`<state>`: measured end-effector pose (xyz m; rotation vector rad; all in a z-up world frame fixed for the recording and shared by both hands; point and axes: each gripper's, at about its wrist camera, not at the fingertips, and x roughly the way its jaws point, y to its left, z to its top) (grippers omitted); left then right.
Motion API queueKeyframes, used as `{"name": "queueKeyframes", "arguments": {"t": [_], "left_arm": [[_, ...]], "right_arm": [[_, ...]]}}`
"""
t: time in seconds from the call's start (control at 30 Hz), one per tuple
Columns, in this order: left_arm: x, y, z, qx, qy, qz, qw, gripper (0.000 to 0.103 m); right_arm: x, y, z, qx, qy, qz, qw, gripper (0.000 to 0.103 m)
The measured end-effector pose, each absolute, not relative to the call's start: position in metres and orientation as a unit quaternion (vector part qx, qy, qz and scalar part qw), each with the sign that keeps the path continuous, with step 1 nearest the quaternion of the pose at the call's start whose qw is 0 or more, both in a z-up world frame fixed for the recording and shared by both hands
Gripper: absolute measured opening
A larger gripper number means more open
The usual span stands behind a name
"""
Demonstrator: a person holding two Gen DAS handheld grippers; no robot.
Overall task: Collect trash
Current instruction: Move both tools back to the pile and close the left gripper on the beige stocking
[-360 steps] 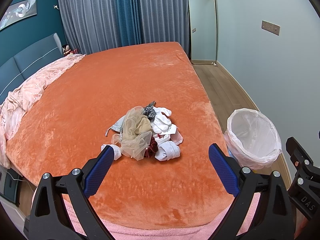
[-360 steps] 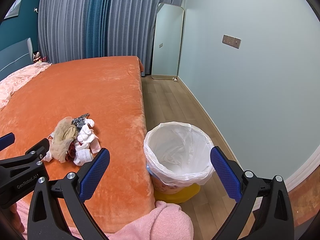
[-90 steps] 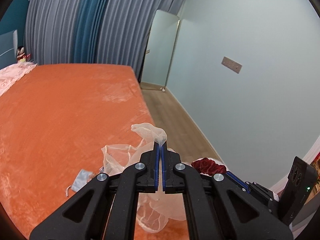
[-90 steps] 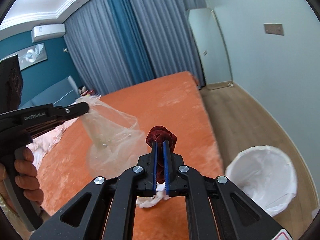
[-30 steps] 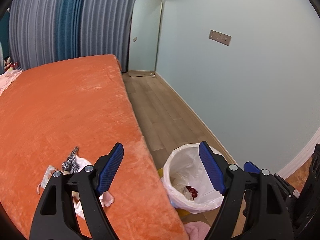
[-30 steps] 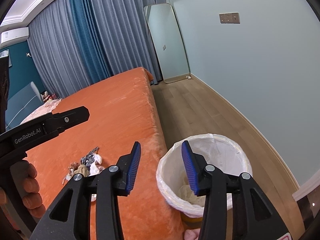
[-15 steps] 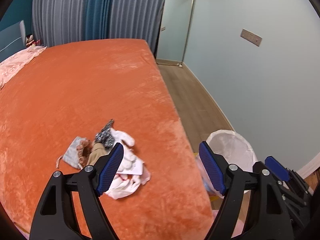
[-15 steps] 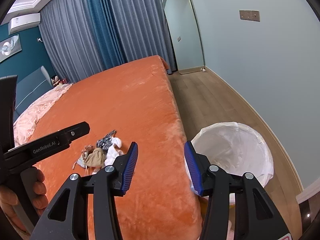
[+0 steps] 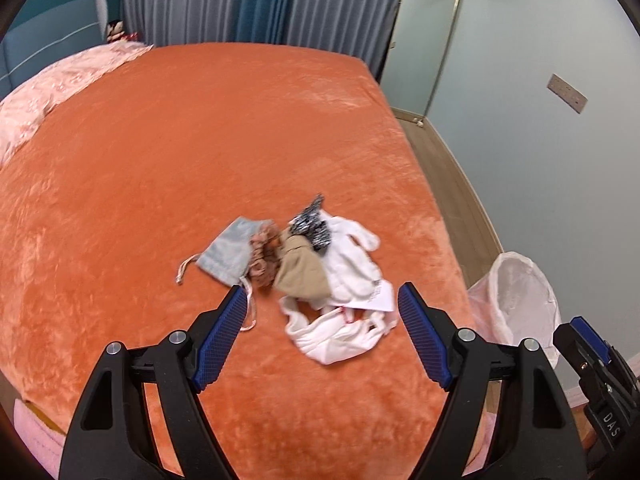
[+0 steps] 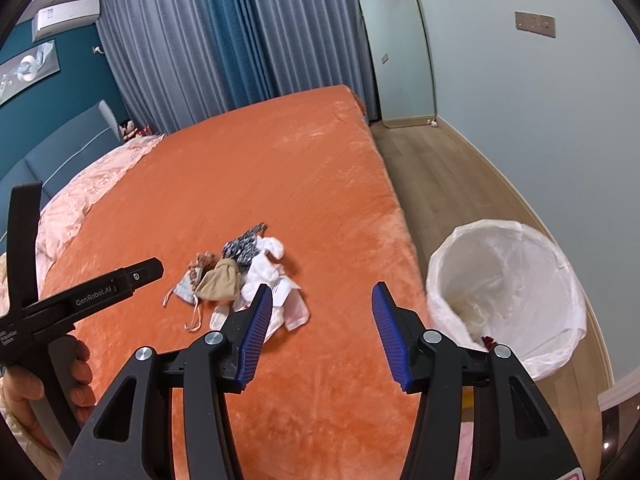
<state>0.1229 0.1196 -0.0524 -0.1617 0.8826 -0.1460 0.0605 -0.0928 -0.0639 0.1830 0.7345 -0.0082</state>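
Note:
A small pile of trash (image 9: 316, 268) lies on the orange bed (image 9: 200, 140): a grey drawstring pouch (image 9: 232, 254), a tan cloth (image 9: 302, 270), a speckled scrap (image 9: 310, 224) and white cloths (image 9: 340, 332). My left gripper (image 9: 320, 320) hovers open just short of the pile, nothing between its fingers. In the right wrist view the pile (image 10: 240, 276) sits left of my right gripper (image 10: 322, 312), whose jaws are opening and empty. A bin with a white liner (image 10: 508, 284) stands on the floor beside the bed, with a dark red item low inside.
The bin (image 9: 516, 304) shows at the right past the bed's edge. A pink quilt (image 9: 56, 88) covers the bed's far left. A mirror (image 10: 396, 48) leans on the far wall. A hand (image 10: 40, 392) holds the left gripper's handle at lower left.
Both views have swung left from the bin toward the pile. My left gripper has come down closer to the pile. The right gripper's jaws have spread wider.

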Motion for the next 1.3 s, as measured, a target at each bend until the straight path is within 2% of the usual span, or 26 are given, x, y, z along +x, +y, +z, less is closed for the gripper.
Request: {"name": "queueKeyframes", "arguments": {"t": [0.33,0.6,0.73,0.97,1.07,1.13,1.17,1.23,1.3], "left_arm": [[0.130,0.156,-0.085,-0.097,0.457,-0.043,0.883,0.074],[0.147,0.150,-0.107,-0.103,0.478,-0.061,0.870,0.073],[0.165,0.144,-0.115,-0.102,0.487,-0.070,0.864,0.066],[0.206,0.129,-0.135,-0.095,0.510,-0.077,0.851,0.059],[0.220,0.123,-0.145,-0.096,0.520,-0.086,0.844,0.050],[0.226,0.121,-0.152,-0.102,0.530,-0.094,0.837,0.036],[0.229,0.121,-0.157,-0.105,0.535,-0.096,0.832,0.033],[0.231,0.121,-0.164,-0.110,0.544,-0.101,0.826,0.015],[0.231,0.123,-0.170,-0.117,0.550,-0.107,0.820,0.009]], "right_arm": [[0.076,-0.054,-0.103,0.074,0.400,0.024,0.913,0.051],[0.096,-0.044,-0.127,0.072,0.427,0.031,0.901,0.051],[0.109,-0.038,-0.141,0.076,0.442,0.037,0.893,0.051],[0.134,-0.022,-0.175,0.083,0.475,0.052,0.874,0.051],[0.144,-0.016,-0.187,0.090,0.486,0.058,0.867,0.051],[0.151,-0.014,-0.195,0.099,0.494,0.062,0.862,0.051],[0.154,-0.012,-0.198,0.103,0.496,0.064,0.860,0.051],[0.160,-0.010,-0.206,0.111,0.503,0.068,0.854,0.051],[0.165,-0.007,-0.214,0.118,0.511,0.071,0.849,0.050]]}}
